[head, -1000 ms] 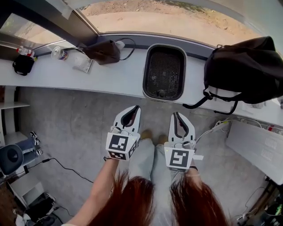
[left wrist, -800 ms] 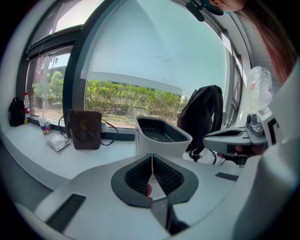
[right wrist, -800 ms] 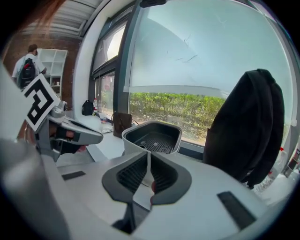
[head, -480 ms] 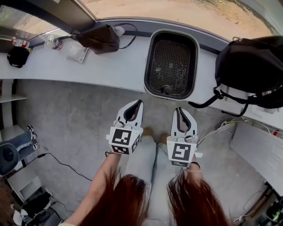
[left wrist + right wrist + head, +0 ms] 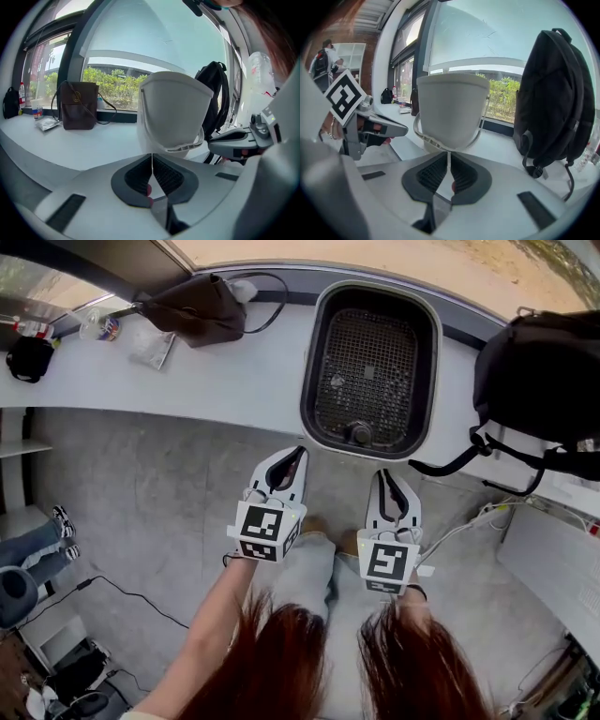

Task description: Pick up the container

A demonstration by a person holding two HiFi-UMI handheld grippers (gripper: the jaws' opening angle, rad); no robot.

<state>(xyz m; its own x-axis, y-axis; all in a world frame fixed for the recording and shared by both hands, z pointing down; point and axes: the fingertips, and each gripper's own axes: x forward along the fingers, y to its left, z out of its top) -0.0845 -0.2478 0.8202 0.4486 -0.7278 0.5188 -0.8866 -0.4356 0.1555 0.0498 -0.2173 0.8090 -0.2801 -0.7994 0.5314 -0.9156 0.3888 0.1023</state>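
Nothing of the pickup is done yet. Nearest, the left gripper (image 5: pixel 296 457) and right gripper (image 5: pixel 383 478) hang side by side over the grey floor, just short of the counter (image 5: pixel 234 381). Both are closed and empty: in each gripper view the dark ribbed pads (image 5: pixel 138 176) meet along a thin seam with nothing between them. Their shells are smooth white plastic, each carrying a marker cube.

Just beyond the tips, the container (image 5: pixel 370 367) sits untouched on the counter near its front edge, slightly closer to the right gripper. It is a deep tub with a rounded-rectangle rim and smooth, pale walls that taper downward. Inside it lies a dark mesh (image 5: pixel 366 357), with a round knob (image 5: pixel 358 433) at the near side. A thin hoop handle (image 5: pixel 422 133) wraps its lower body. By my judgement, what is left is everything: open the jaws, reach the rim or handle, close, lift.

Farther right slumps a black fabric backpack (image 5: pixel 544 381). Far left stands a brown, leather-like bag (image 5: pixel 192 310).
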